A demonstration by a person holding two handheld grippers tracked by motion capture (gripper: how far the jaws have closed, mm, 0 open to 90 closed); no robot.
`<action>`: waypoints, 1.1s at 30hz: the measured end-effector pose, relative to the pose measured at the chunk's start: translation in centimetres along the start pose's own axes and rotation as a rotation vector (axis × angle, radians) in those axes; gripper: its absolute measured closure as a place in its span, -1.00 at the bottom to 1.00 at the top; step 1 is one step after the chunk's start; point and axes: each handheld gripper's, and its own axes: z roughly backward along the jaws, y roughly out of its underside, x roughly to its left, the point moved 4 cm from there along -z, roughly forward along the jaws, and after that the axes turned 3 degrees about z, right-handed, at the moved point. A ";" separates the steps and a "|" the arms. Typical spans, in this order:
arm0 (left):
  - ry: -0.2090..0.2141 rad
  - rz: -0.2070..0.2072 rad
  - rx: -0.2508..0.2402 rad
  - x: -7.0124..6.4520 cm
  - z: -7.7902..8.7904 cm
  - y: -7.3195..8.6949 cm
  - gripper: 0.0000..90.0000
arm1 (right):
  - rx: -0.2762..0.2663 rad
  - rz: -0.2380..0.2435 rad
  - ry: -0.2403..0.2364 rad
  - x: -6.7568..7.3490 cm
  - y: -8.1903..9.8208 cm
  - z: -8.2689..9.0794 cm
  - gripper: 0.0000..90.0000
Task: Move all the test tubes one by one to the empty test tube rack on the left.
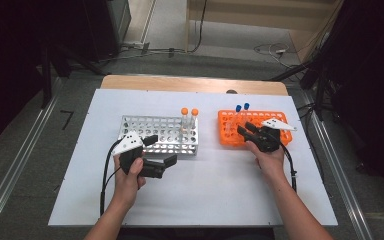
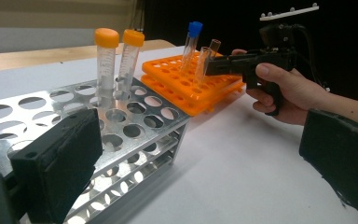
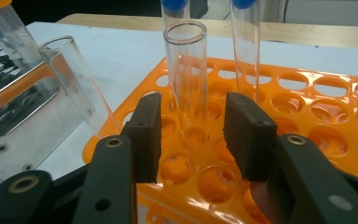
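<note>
steel rack left, plastic rack right of it

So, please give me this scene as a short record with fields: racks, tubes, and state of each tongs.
orange rack: on the white table, right side
metal rack: left of the orange rack
orange-capped tubes: two, upright in the metal rack
blue-capped tubes: two, in the orange rack
open tube: uncapped, upright in the orange rack, between the right tongs' jaws
right tongs: pads not touching the tube
left tongs: open, holding nothing, in front of the metal rack
</note>
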 end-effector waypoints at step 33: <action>0.000 -0.005 0.003 -0.1 -0.3 0.2 -1.00 | -0.116 0.053 0.021 1.1 -1.8 3.0 0.65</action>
